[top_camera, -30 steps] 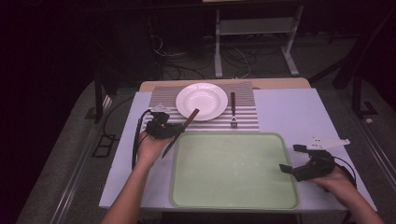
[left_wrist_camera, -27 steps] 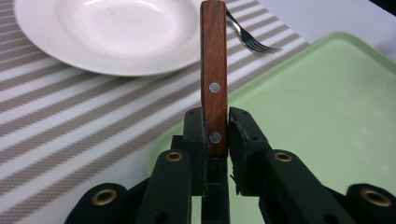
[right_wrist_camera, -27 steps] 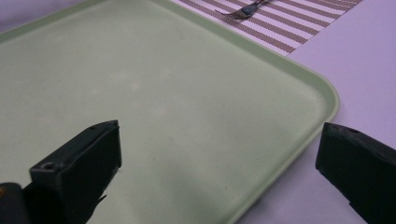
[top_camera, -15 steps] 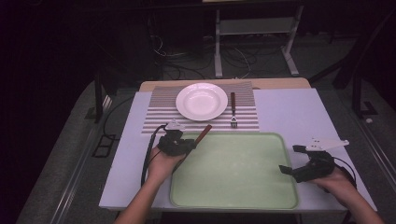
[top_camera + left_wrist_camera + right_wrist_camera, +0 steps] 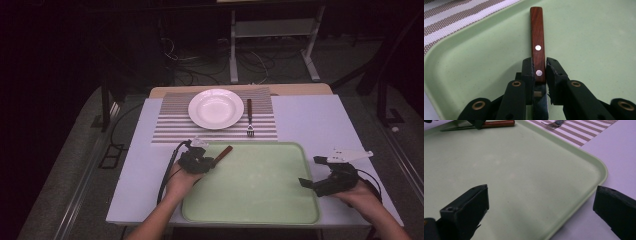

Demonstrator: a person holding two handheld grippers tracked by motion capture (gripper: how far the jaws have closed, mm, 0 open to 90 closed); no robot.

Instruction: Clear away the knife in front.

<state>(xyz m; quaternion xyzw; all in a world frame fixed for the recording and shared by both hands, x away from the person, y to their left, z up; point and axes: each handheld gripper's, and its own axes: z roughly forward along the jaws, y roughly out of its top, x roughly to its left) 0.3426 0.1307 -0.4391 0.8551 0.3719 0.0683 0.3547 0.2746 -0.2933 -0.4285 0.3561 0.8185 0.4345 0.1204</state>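
Nearest the bottom edge of the high view, two forearms come up onto a pale lavender tabletop [image 5: 310,120], with a light green tray [image 5: 260,185] lying lower centre between them. At lower right the right tool [image 5: 316,175] sits at the tray's right rim with its jaws spread wide and holding nothing; in the right gripper view one jaw hangs over the tray floor and the other over the bare tabletop beyond the rim. Left of centre the left tool [image 5: 207,160] is at the tray's upper left corner, clamped on a wooden-handled knife [image 5: 537,47]; in the left gripper view the jaws pinch the handle near its lower rivet, and the reddish-brown handle stretches upward over the green tray floor. Farther up the frame a brown-and-white striped placemat [image 5: 170,125] lies just beyond the tray, bearing a white plate [image 5: 216,108] in the middle and a wooden-handled fork [image 5: 249,117] to the right of it, tines toward the tray. Beyond the tabletop the room is dark: loose cables [image 5: 200,57] lie on the floor, and a light metal frame [image 5: 272,30] stands at upper centre.
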